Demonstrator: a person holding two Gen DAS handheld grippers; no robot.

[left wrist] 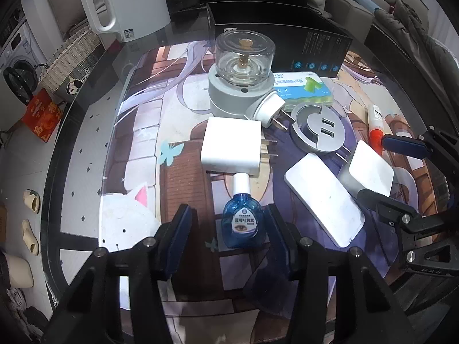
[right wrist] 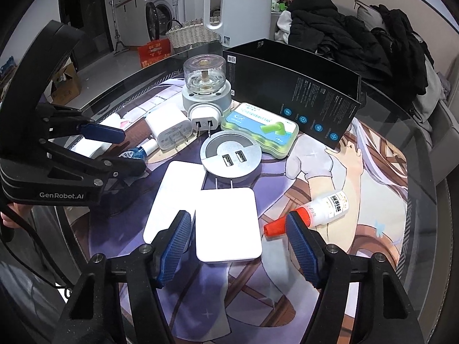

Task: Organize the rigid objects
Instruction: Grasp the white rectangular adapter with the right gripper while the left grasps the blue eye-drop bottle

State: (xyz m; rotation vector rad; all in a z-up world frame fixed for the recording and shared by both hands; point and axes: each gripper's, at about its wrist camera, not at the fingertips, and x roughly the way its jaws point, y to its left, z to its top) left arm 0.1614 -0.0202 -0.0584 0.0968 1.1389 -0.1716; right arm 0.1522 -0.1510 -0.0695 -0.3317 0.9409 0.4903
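Observation:
My left gripper [left wrist: 228, 225] is open, its jaws on either side of a blue eye-drop bottle [left wrist: 242, 219] lying on the mat. My right gripper [right wrist: 239, 229] is open around a white square charger [right wrist: 228, 223]. It also shows in the left wrist view [left wrist: 365, 169], between the right gripper's fingers [left wrist: 401, 143]. Beside it lies a white flat power bank [right wrist: 172, 197]. A round silver USB plug [right wrist: 231, 157], a white cube charger [left wrist: 231, 144], a glass-topped plug-in device [left wrist: 242, 74] and a white bottle with a red cap [right wrist: 315, 209] lie around.
An open black box [right wrist: 301, 97] stands at the back, a green earplug case [right wrist: 259, 127] in front of it. A white kettle [right wrist: 241, 3] stands behind. The round glass table's rim [left wrist: 57, 154] curves at the left. Clothes [right wrist: 344, 34] are piled beyond.

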